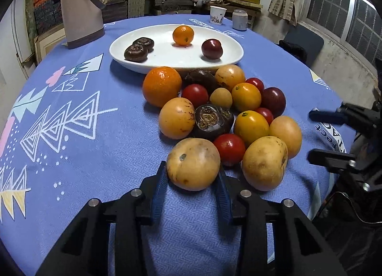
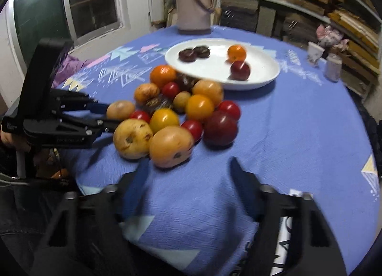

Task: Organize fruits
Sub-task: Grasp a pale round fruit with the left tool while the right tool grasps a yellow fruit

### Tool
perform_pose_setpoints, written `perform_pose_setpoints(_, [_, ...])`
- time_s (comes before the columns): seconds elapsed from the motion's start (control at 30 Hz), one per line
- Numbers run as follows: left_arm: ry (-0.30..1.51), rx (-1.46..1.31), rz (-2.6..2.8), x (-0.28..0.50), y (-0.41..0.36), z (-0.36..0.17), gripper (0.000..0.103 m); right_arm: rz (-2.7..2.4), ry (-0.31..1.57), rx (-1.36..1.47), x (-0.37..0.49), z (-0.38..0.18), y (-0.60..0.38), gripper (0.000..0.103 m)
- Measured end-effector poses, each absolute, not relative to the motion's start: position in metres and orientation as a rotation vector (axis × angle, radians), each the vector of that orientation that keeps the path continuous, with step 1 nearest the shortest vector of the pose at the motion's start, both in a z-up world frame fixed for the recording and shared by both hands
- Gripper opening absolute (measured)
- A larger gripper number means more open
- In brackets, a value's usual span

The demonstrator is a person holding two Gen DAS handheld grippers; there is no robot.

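Note:
A pile of fruit lies on the blue cloth: yellow-brown round fruits, oranges, red tomatoes, dark plums and dark water chestnuts. My left gripper has its blue fingers on both sides of the nearest yellow-brown fruit, touching it. That fruit shows in the right wrist view between the left gripper's fingers. A white plate behind the pile holds two water chestnuts, a small orange and a plum. My right gripper is open and empty, just short of the pile.
A beige thermos jug stands at the back left of the table. A paper cup and a small can stand at the far edge. Shelves with stacked wood fill the background. The right gripper shows at the right edge.

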State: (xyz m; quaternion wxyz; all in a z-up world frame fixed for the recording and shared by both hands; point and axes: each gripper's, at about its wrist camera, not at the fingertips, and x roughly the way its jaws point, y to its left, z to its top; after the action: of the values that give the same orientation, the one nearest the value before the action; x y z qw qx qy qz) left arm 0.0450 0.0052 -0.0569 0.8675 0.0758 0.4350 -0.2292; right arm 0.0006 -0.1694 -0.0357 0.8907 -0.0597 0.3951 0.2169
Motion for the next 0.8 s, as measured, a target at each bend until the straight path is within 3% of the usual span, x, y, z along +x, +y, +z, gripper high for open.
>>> perform_pose_setpoints(0.47, [0.894, 0.169, -0.498, 0.044, 0.007, -0.057, 0.041, 0.512, 0.863, -0.043, 0.031, -0.057, -0.161, 0.061])
perform_pose_setpoints(0.57, [0.894, 0.169, -0.518, 0.043, 0.006, -0.057, 0.050, 0.524, 0.860, -0.031, 0.035, -0.060, -0.160, 0.057])
perform_pose_setpoints(0.6, [0.892, 0.170, -0.520, 0.042, 0.005, -0.057, 0.059, 0.537, 0.859, -0.039, 0.035, -0.059, -0.158, 0.045])
perform_pose_setpoints(0.63, [0.891, 0.173, -0.510, 0.042, 0.005, -0.057, 0.066, 0.543, 0.861, -0.044, 0.034, -0.059, -0.156, 0.045])
perform_pose_setpoints(0.8, [0.902, 0.160, -0.505, 0.043, 0.007, -0.057, 0.066, 0.544, 0.876, -0.037, 0.032, -0.057, -0.157, 0.045])
